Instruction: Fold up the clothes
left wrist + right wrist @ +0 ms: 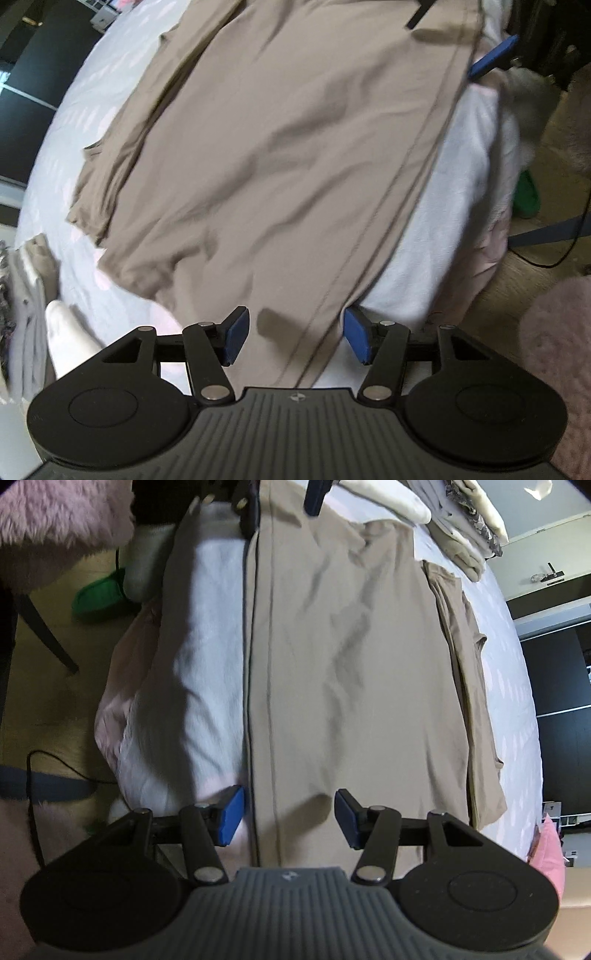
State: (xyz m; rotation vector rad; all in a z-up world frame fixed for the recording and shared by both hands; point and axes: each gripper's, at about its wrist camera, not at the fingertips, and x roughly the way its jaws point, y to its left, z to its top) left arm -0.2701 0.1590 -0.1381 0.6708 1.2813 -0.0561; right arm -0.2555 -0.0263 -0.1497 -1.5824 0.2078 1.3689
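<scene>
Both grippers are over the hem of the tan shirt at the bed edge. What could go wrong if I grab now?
1. The shirt hem lies right at the bed edge; a pinch may catch the white sheet too.
2. The left gripper and right gripper are open, straddling the hem seam; an uneven grab could skew the fold.
3. The sleeves, already folded in at the far side, may slip open when the hem lifts.

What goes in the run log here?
left tool: open | right tool: open | tan garment: flat on bed, hem between both
</scene>
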